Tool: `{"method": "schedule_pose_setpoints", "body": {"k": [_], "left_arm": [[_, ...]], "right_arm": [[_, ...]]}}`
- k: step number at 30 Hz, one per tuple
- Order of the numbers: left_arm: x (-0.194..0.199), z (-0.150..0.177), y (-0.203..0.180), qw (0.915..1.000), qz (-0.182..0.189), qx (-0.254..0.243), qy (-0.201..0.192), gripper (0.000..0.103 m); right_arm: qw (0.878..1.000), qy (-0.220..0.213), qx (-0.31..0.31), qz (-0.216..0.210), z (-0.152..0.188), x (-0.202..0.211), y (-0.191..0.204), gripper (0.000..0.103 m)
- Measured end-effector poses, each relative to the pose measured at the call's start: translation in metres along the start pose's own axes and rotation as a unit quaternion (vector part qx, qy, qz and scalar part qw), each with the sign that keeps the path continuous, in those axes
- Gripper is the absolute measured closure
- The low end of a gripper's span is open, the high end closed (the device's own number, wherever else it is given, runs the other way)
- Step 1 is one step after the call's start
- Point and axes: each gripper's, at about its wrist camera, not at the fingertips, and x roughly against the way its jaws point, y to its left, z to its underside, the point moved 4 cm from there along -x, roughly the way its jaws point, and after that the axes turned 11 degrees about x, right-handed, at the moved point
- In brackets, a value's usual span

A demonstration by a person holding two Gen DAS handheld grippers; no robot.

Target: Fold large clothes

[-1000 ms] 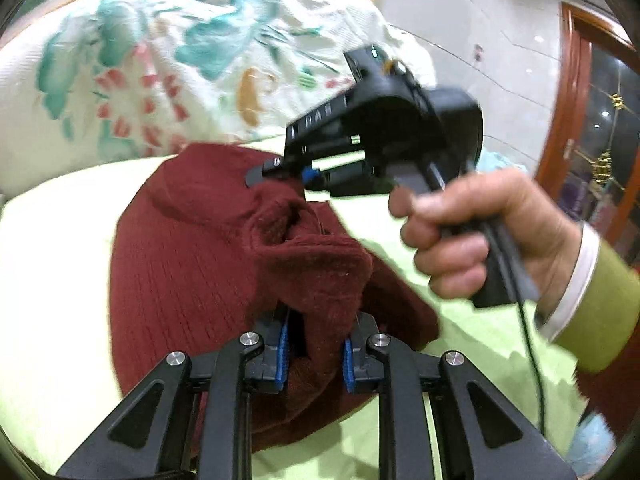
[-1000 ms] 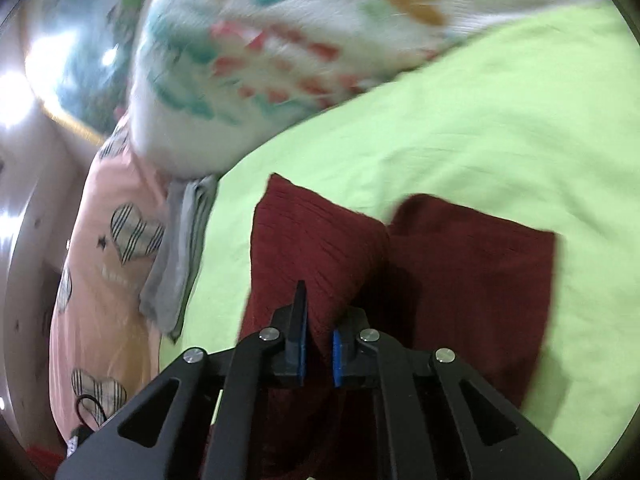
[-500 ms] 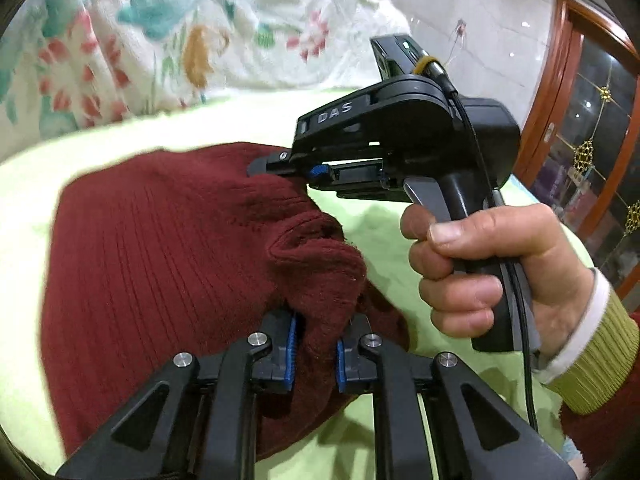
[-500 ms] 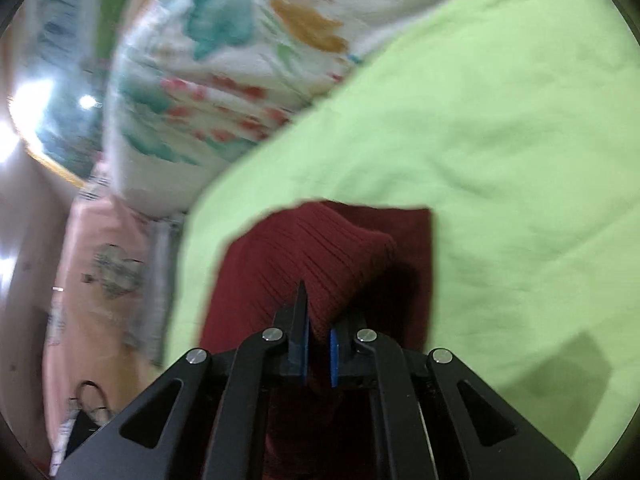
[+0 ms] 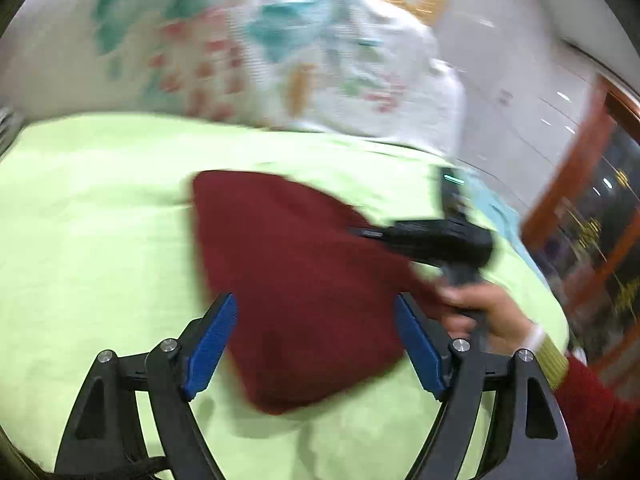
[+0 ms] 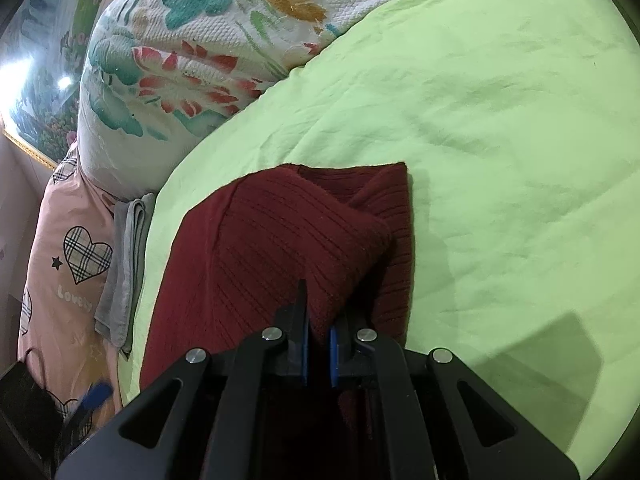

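A dark red ribbed knit sweater (image 5: 304, 280) lies folded on the light green bed sheet (image 5: 92, 248). My left gripper (image 5: 316, 344) is open above its near edge, blue pads wide apart and holding nothing. My right gripper (image 6: 318, 332) is shut on a fold of the sweater (image 6: 272, 248). In the left wrist view the right gripper's black body (image 5: 436, 240) and the hand holding it sit at the sweater's right side.
A white quilt with teal and red flowers (image 6: 192, 52) is piled behind the sweater. A folded grey cloth (image 6: 128, 264) and a pink heart-print pillow (image 6: 68, 264) lie at the left. A wooden door (image 5: 592, 216) stands to the right.
My left gripper has let go of the sweater, opened wide and pulled back. The sweater has dropped flat onto the sheet. My right gripper stays shut on its fold.
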Motion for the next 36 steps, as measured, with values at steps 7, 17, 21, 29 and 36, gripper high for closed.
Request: {"method": "schedule_pose_setpoints", "body": {"k": [7,17,21,29,36], "left_arm": [[-0.055,-0.013,0.076,0.9883,0.035,0.127,0.076,0.024],[-0.102,-0.012,0.033,0.9902,0.027,0.071,0.117,0.023],[-0.103,-0.007,0.020,0.9927,0.000,0.049,0.110,0.021],[-0.084,-0.004,0.037,0.9906,0.021,0.074,0.113,0.021],[-0.060,-0.006,0.050,0.9898,0.035,0.090,0.104,0.020]], "right_arm": [[1.000,-0.004,-0.002,0.002,0.001,0.002,0.002,0.096],[0.996,-0.089,-0.001,0.002,-0.017,0.056,0.012,0.096],[0.999,-0.037,-0.021,0.034,-0.007,0.038,-0.008,0.090],[0.997,-0.059,-0.037,0.031,0.016,0.055,-0.008,0.027],[0.999,0.002,0.017,0.041,0.028,0.034,0.020,0.022]]}}
